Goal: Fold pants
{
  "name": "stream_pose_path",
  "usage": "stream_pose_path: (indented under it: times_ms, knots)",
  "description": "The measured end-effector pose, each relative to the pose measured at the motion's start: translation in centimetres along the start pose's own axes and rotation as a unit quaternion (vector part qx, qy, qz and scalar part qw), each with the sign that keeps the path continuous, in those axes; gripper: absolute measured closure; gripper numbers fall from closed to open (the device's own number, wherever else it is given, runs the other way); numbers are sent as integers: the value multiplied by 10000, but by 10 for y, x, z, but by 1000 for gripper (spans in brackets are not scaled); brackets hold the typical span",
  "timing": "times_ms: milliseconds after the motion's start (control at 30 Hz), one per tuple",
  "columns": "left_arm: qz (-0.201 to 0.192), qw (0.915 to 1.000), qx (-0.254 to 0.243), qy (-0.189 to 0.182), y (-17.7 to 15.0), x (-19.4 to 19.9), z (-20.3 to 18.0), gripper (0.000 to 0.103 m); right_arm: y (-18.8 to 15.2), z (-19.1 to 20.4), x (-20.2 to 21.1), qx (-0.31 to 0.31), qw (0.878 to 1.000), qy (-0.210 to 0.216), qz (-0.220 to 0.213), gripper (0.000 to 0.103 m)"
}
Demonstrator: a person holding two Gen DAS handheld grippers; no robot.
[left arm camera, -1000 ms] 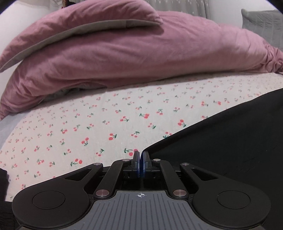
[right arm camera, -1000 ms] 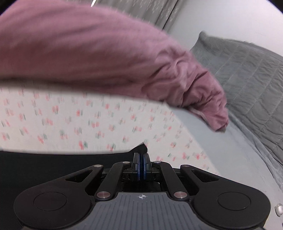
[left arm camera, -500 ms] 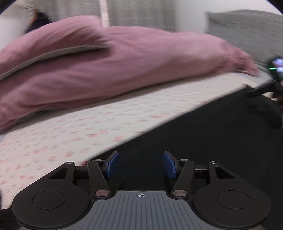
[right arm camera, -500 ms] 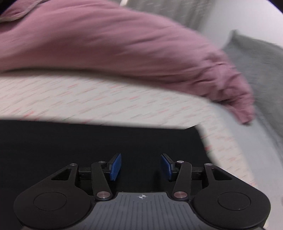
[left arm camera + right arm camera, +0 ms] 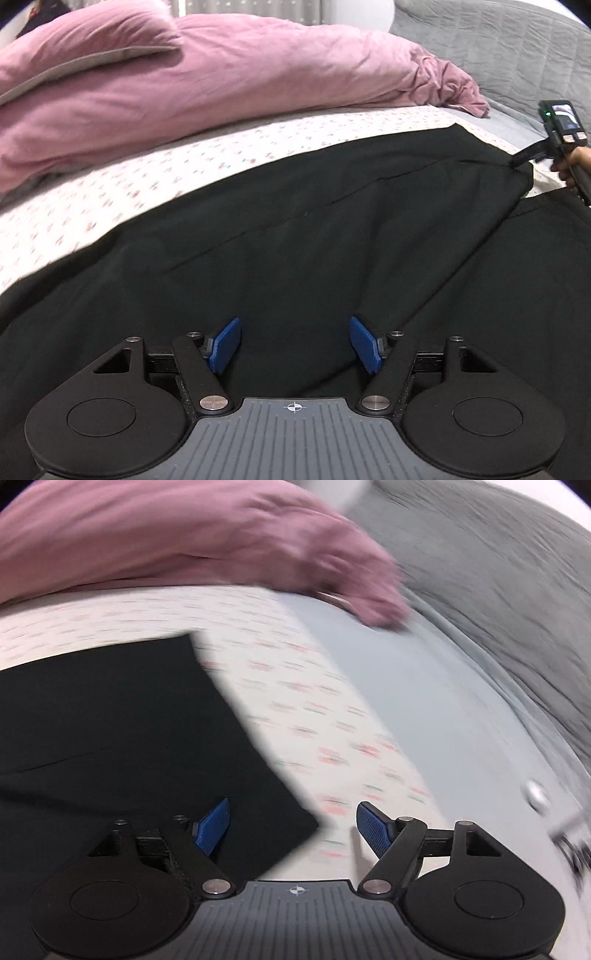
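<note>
Left wrist view: my left gripper (image 5: 294,345), fingers just spread wide and empty, hovers over the black fabric pants (image 5: 295,236) on the cherry-print bed sheet (image 5: 184,162). Right gripper (image 5: 293,829), likewise opened, is empty at their corner. I'd regrip the fold edge evenly.

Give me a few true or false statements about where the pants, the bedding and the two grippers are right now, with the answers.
1. The black pants lie on a cherry-print sheet. True.
2. The left gripper is clamped shut on the pants. False: its jaws have just been opening and stand apart above the cloth.
3. A pink duvet is heaped beyond the pants. True.
4. The right gripper holds a corner of the pants. False: its jaws have just been opening and grip nothing.
5. The pants are red. False: they are black.
</note>
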State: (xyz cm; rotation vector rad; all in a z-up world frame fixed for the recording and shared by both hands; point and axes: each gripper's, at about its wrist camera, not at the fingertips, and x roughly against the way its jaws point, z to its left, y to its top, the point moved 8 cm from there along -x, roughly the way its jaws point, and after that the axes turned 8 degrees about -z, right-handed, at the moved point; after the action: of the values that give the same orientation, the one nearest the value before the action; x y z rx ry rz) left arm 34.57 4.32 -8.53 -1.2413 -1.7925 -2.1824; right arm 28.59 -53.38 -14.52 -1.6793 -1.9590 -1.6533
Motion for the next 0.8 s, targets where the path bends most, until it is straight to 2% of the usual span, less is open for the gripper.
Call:
stream_pose_path:
  times_ms: [33,100,167,300,367,467,567,633,733,800]
  knots:
    - [40,10000,17,18,-1,3,1,36,0,-2,4,88,9999,-105,19,41]
    - [132,9999,-51,77,-3,11,1,36,1,4,21,74,9999,92,-111,42]
    - [143,9996,-142,187,-1,22,0,36,1,17,46,-8,9978,604,-258,42]
    - [-441,9982,172,370,11,51,20,36,7,64,94,-169,9810,1891,-390,38]
    - [-580,9952,462,636,17,55,47,36,7,94,116,-153,9681,2466,-405,35]
    - [-506,9859,691,1437,16,51,98,36,1,127,126,-86,9548,2961,-253,35]
    - [-182,9735,1228,1922,-2,41,148,36,-16,138,107,-104,9566,2909,132,35]
    - [89,9675,1372,2123,-23,39,171,35,-22,127,96,-159,9570,2898,6,35]
    - [-63,9665,1493,2089,-42,54,187,34,-25,102,80,-95,9680,2510,-4,34]
    - [-93,9671,1502,2049,-45,61,192,34,-25,79,66,-123,9798,1991,102,34]
